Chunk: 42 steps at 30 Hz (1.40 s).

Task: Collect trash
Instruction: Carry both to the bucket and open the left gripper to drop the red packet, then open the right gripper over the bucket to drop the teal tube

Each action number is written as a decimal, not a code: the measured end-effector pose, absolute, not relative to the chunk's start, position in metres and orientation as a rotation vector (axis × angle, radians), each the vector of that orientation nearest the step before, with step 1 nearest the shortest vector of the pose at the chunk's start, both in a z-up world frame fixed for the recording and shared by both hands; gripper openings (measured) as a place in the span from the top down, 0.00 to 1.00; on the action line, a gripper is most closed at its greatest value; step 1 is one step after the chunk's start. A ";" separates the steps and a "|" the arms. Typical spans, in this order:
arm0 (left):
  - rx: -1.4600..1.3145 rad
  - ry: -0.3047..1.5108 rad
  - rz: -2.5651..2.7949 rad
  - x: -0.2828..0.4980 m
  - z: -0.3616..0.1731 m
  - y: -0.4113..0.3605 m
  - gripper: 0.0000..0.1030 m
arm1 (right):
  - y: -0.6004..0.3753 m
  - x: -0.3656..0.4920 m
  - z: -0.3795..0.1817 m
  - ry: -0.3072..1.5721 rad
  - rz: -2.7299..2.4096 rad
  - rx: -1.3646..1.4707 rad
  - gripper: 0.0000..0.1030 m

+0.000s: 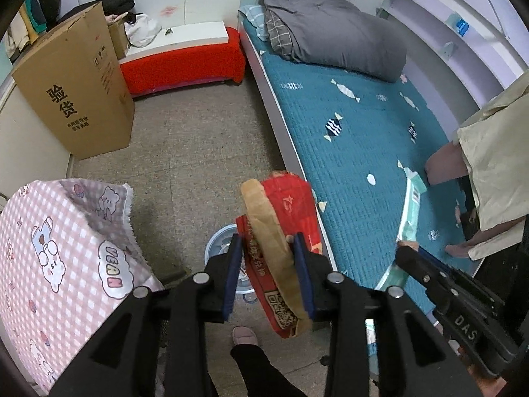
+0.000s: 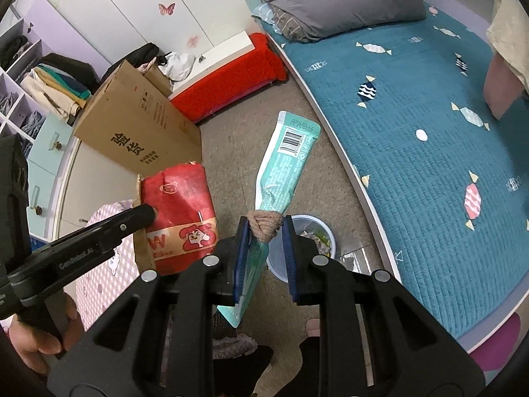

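Floor (image 1: pixel 198 165) is bounded by the bed edge (image 1: pixel 281 122) on one side, a cardboard box (image 1: pixel 79 89) and red-covered bench (image 1: pixel 185 63) at the far end, and a pink checked cloth surface (image 1: pixel 56 254) on the near left. A strip of bare tile is left open between box and bed.

The left gripper (image 1: pixel 267 264) is held above the floor, pointed forward and down, and is clamped on a red and brown paper bag (image 1: pixel 281 238); the bag stands up between the blue pads. The right gripper (image 2: pixel 264 251) is held beside it, nearer the bed, clenched on a teal wrapper (image 2: pixel 284 165) together with a brown crumpled wad (image 2: pixel 264 226); the wrapper projects upward past the fingertips. A hand (image 2: pixel 39 337) is seen on the left gripper's handle in the right wrist view.

A pale blue bin (image 2: pixel 304 251), with scraps inside, sits on the floor just below both grippers, next to the bed edge.

Count: grippers 2; held trash items 3 (bag 1, wrapper 1, wad 1); bin 1; cardboard box 1; grey duvet (image 1: pixel 330 33) on the bed 1.
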<state>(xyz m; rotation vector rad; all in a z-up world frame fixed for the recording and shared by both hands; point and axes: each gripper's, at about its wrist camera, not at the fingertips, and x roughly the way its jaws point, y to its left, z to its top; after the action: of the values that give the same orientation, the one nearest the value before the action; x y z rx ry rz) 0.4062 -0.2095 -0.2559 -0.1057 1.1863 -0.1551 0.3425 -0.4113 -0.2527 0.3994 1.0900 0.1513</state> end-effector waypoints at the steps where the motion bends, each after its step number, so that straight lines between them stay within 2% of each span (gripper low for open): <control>1: -0.111 1.183 -0.154 0.407 -0.256 -0.209 0.60 | -0.412 0.342 -0.253 1.090 0.149 0.401 0.80; 2: -0.121 1.187 -0.154 0.409 -0.257 -0.209 0.52 | -0.413 0.342 -0.253 1.089 0.146 0.402 0.80; 3: -0.129 1.193 -0.156 0.409 -0.257 -0.209 0.35 | -0.414 0.342 -0.254 1.090 0.145 0.404 0.80; 4: -0.144 1.200 -0.165 0.410 -0.258 -0.209 0.30 | -0.414 0.343 -0.255 1.093 0.145 0.409 0.80; 7: -0.171 1.215 -0.162 0.411 -0.260 -0.206 0.27 | -0.414 0.343 -0.257 1.099 0.150 0.410 0.80; 24: -0.201 1.263 -0.046 0.399 -0.270 -0.169 0.23 | -0.375 0.347 -0.267 1.151 0.247 0.365 0.80; 42: -0.304 1.291 0.152 0.362 -0.284 -0.094 0.23 | -0.322 0.354 -0.291 1.227 0.362 0.254 0.80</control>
<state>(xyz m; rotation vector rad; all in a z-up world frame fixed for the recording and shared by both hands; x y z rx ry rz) 0.3625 -0.0942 -0.2836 -0.3036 1.2911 0.1525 0.3541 -0.3219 -0.2905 0.2540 1.2272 0.3619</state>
